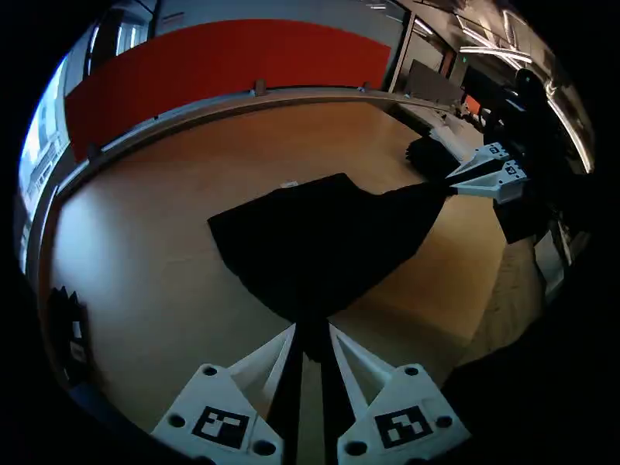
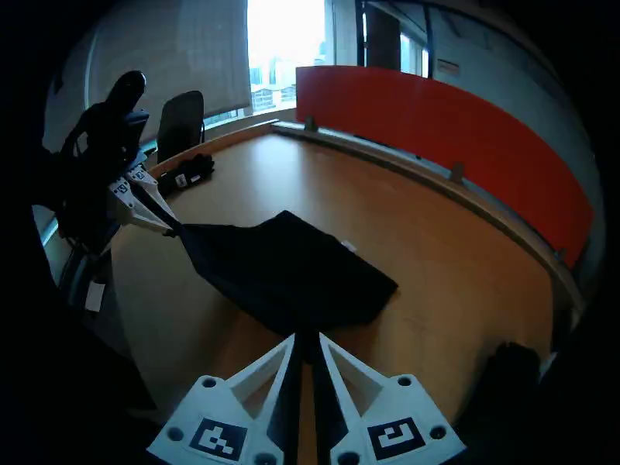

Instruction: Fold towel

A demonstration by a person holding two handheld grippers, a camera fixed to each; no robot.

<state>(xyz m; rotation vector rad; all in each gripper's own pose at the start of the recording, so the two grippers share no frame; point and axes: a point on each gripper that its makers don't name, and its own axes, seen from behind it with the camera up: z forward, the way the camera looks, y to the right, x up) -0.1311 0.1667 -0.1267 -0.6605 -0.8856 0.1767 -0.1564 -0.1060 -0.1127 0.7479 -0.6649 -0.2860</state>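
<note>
A black towel (image 1: 325, 232) lies partly on the wooden table (image 1: 155, 256), with two corners lifted off it. At the bottom of the left gripper view, my left gripper (image 1: 311, 335) is shut on the near corner. Farther off to the right, my right gripper (image 1: 455, 184) pinches the other raised corner, and the cloth stretches taut between the two. In the right gripper view, the right gripper (image 2: 308, 341) grips its corner of the towel (image 2: 287, 271) at the bottom. There the left gripper (image 2: 173, 226) holds the far left corner, with a person's dark sleeve behind it.
A red partition (image 1: 225, 62) runs along the table's far edge. A small black bundle (image 2: 186, 172) lies near the table's end, in front of an office chair (image 2: 182, 116). Another dark object (image 2: 508, 364) sits at the table's edge to the right.
</note>
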